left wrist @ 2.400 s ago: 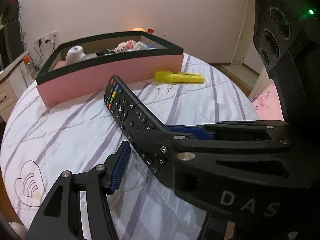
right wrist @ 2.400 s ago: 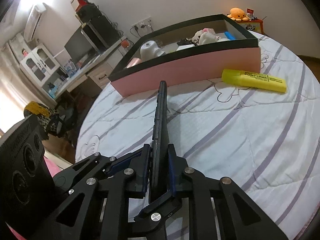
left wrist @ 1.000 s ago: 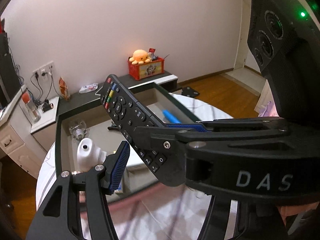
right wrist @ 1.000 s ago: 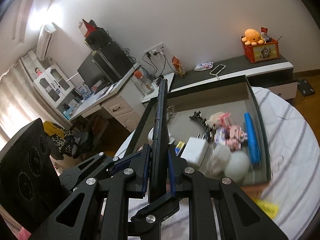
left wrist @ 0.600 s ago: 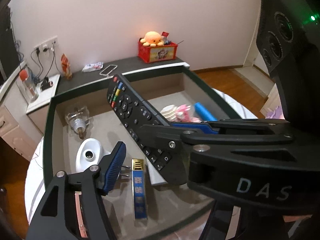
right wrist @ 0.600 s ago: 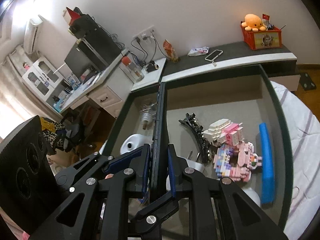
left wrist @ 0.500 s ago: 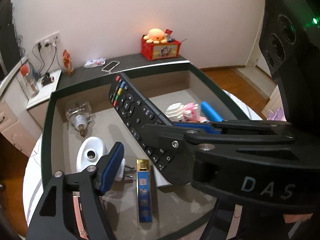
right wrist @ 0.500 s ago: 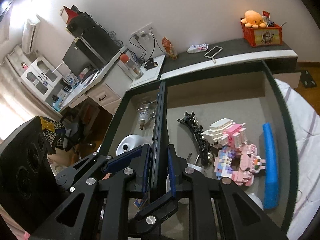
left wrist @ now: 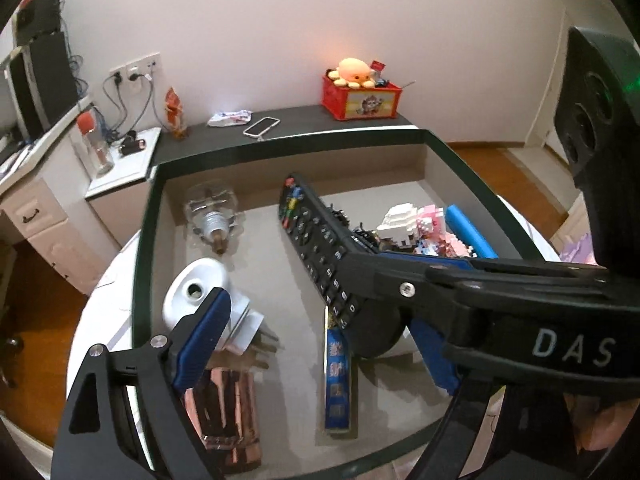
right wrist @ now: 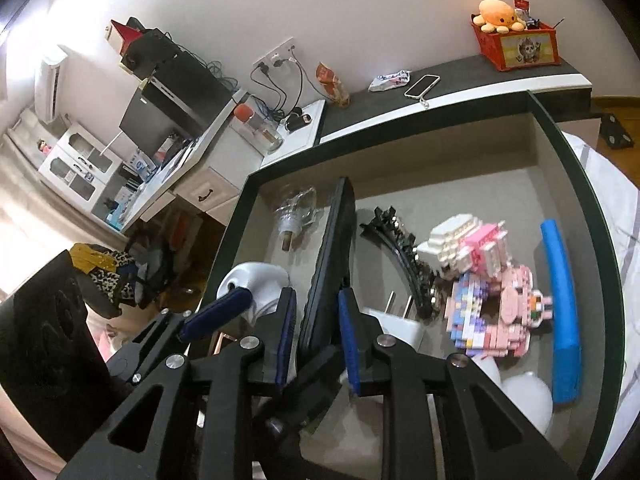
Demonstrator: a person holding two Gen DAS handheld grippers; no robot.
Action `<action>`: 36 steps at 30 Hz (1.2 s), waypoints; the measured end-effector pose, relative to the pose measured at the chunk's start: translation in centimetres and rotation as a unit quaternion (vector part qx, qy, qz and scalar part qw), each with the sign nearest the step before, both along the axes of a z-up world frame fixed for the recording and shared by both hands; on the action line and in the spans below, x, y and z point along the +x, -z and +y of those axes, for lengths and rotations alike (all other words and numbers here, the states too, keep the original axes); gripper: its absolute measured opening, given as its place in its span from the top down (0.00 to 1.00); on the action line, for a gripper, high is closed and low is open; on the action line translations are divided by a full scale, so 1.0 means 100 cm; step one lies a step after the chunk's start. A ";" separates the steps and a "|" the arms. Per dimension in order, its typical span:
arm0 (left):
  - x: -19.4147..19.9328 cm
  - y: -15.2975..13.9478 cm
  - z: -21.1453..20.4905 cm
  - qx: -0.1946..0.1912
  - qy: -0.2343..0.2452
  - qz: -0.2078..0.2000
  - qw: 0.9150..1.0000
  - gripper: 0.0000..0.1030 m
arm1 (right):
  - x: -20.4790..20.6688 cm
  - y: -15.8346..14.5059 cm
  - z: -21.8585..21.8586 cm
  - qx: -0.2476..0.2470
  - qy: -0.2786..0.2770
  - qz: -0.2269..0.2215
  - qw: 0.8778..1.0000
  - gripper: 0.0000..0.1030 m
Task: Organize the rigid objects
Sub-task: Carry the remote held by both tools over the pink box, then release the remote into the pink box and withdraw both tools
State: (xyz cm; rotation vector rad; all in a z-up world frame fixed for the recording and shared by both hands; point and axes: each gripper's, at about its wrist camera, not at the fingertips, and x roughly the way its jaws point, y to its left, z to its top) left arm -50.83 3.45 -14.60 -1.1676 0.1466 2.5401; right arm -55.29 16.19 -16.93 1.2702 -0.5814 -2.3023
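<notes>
Right wrist: remote [right wrist: 330, 256] between parted claw [right wrist: 316, 344] pads.

Black remote [left wrist: 316, 236], blue stick [right wrist: 562, 312], dark-green-rimmed box [left wrist: 140, 240].

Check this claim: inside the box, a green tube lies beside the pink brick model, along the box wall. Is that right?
Not quite: the tube is blue, not green. The right wrist view shows it lying beside the pink brick model, along the wall of the box.
</notes>
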 end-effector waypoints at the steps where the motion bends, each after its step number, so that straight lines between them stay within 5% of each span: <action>1: 0.001 -0.001 -0.002 0.000 -0.004 0.002 1.000 0.13 | 0.001 -0.001 -0.001 0.003 0.000 -0.001 1.000 0.76; 16: 0.059 -0.024 -0.018 0.002 -0.012 0.022 1.000 0.09 | 0.049 -0.022 -0.014 0.012 -0.019 0.013 1.000 0.69; 18: 0.073 -0.031 -0.018 0.003 -0.011 0.032 0.999 0.06 | 0.060 -0.029 -0.014 0.023 -0.017 0.022 0.999 0.63; 20: 0.086 -0.037 -0.020 0.002 -0.015 0.044 0.999 0.04 | 0.073 -0.035 -0.010 0.031 -0.010 0.036 0.999 0.47; 28: 0.136 -0.055 -0.033 -0.015 -0.036 0.084 0.996 0.01 | 0.135 -0.069 0.017 0.094 0.042 0.128 0.986 0.25; 36: 0.169 -0.052 -0.048 -0.026 -0.050 0.093 0.994 0.01 | 0.176 -0.062 0.050 0.140 0.087 0.144 0.976 0.24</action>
